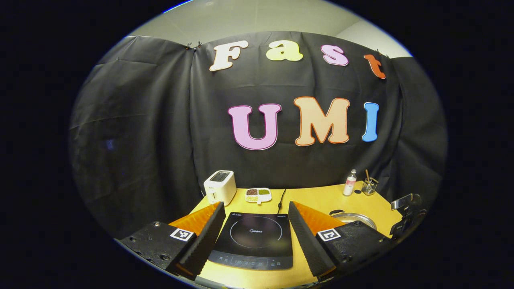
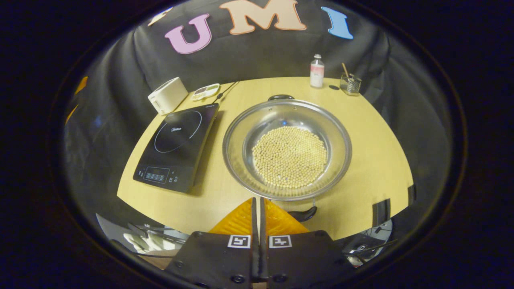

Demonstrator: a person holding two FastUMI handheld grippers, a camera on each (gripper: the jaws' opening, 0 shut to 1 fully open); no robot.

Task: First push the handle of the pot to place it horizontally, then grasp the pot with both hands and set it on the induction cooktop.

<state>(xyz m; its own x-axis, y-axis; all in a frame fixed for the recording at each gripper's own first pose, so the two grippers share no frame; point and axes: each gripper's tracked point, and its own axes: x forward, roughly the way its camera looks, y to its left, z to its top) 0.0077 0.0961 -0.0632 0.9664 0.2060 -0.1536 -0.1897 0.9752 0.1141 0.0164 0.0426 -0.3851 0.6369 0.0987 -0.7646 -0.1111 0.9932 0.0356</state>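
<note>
nothing done yet: pot [image 2: 287, 148] of beans beside induction cooktop [image 2: 176, 146], handles still front-back, right gripper [image 2: 257, 204] closed empty near front handle [image 2: 304, 214], left gripper [image 1: 255, 214] spread over cooktop

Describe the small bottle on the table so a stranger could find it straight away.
Start at the yellow table and look past the steel pot of pale beans to the far edge by the black cloth wall. The bottle stands upright there, left of a clear glass holder. It alone has a white cap and pink label.
</note>
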